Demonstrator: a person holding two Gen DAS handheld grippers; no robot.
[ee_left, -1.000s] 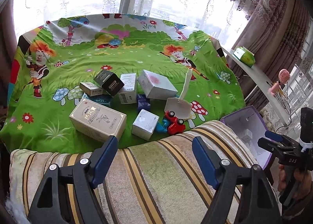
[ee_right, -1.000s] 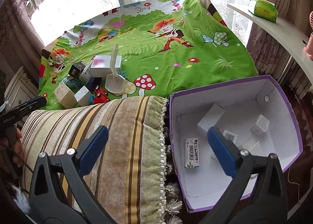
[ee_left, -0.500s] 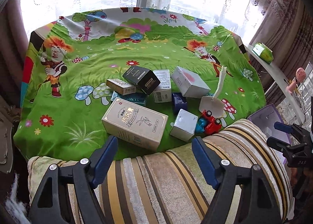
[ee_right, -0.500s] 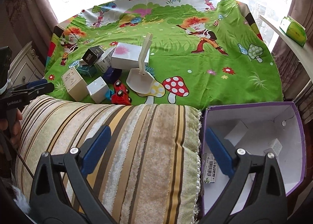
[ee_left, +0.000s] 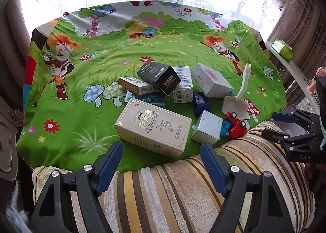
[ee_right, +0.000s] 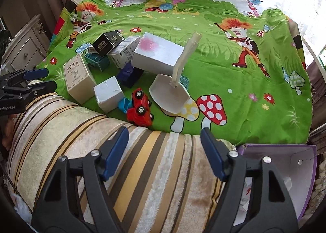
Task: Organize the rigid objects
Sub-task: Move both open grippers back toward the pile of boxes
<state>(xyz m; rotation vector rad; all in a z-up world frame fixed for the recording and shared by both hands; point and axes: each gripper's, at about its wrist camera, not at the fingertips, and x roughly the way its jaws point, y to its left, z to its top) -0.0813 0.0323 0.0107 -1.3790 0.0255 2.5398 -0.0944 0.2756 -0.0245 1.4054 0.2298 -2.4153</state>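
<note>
Both grippers hovering over striped cushion point(ee_left: 183, 192), jaws spread wide, gripping nothing. Left gripper point(ee_left: 161, 161) facing beige carton point(ee_left: 153, 127), likely lining up for it as nearest and biggest. Right gripper point(ee_right: 164, 151) pointing toward red toy truck point(ee_right: 140, 106) and white scoop point(ee_right: 171, 94). Boxes lying jumbled on green cartoon sheet point(ee_left: 81, 110), black box point(ee_left: 159, 77) propped atop others. Purple bin point(ee_right: 295, 172) sitting beside cushion at right, probably serving as drop-off.

Green cartoon bedsheet point(ee_left: 85, 110) carries clustered boxes point(ee_left: 154, 127), toy truck point(ee_right: 140, 108), scoop point(ee_right: 171, 92).
</note>
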